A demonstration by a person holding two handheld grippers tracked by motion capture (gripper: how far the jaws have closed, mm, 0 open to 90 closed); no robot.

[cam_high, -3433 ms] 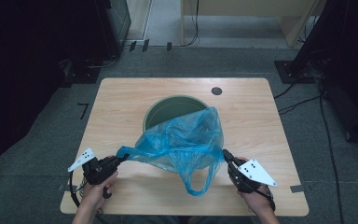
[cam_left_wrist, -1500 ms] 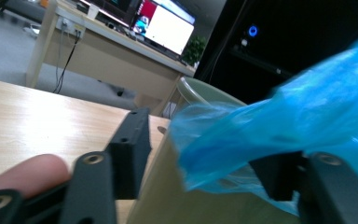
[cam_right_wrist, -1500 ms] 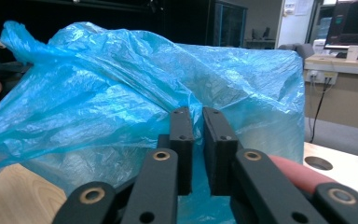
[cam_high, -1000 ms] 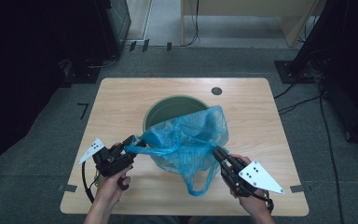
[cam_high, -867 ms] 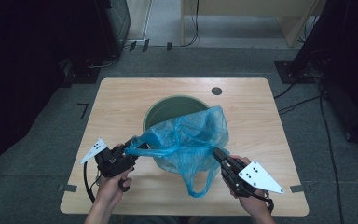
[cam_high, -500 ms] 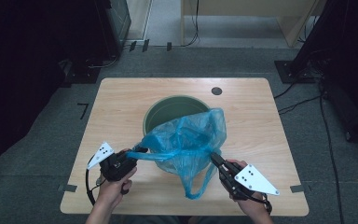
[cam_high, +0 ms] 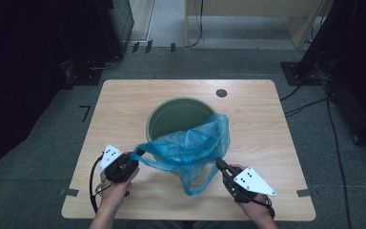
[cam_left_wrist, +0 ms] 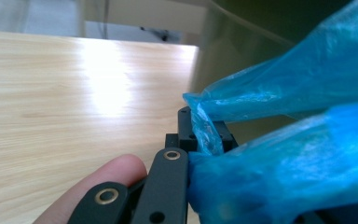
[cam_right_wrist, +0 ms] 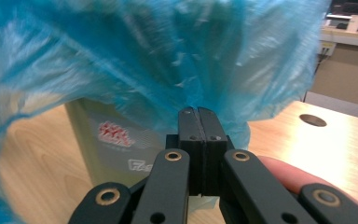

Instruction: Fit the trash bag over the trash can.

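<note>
Two tongs are clenched on one blue bag (cam_high: 190,150) stretched over a green bin (cam_high: 174,117).
The left tongs (cam_high: 137,155), whose jaws have just been closing, are clamped on the bag's left edge; film is seen pinched between them in the left gripper view. The right tongs (cam_high: 218,163) are clamped on its right edge. The bag is draped across the bin's near rim, above the surface (cam_high: 124,105).

Blue plastic bag (cam_high: 190,150): thin, translucent, crumpled; stretched open above the near rim of the green bin (cam_high: 171,117), one handle loop hanging toward the bench.
</note>
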